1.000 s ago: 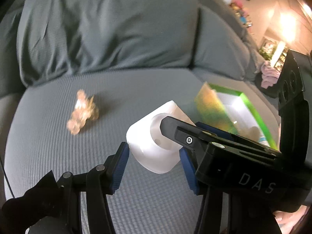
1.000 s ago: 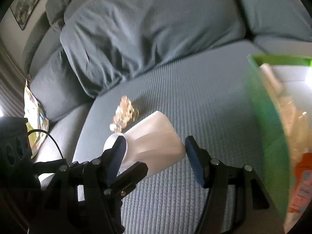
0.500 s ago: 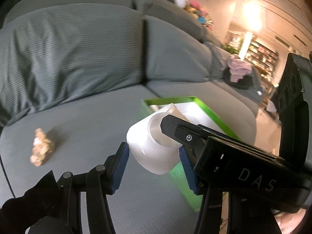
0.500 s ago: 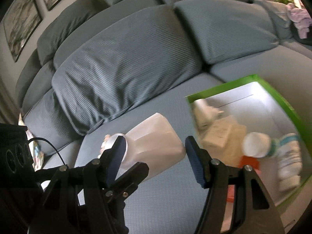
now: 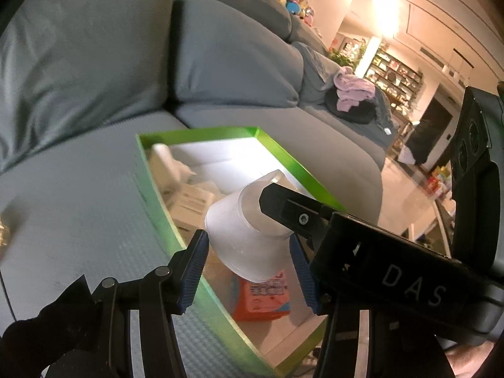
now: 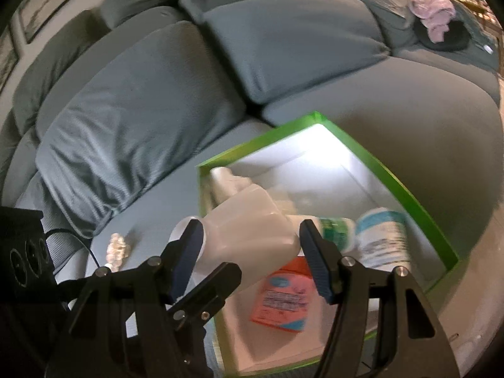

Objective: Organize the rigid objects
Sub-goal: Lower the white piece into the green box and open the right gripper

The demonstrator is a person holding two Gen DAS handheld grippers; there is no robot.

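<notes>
A grey sofa (image 6: pixel 362 110) with large back cushions (image 6: pixel 132 100) carries a green-rimmed box (image 6: pixel 406 195) with a white floor on its seat, and a pile of pink and dark clothes (image 5: pixel 352 94) lies farther along. Inside the box lie an orange packet (image 6: pixel 283 296), a white tub with a blue label (image 6: pixel 382 236) and a green-labelled bottle (image 6: pixel 334 233). Above the box's near-left part, a white plastic jug (image 6: pixel 249 226) is gripped by both tools, the left claw (image 5: pixel 249 264) clenched on one end and the right claw (image 6: pixel 252 264) clenched on its body, while a small pale trinket (image 6: pixel 117 249) lies on the seat left of the box.
</notes>
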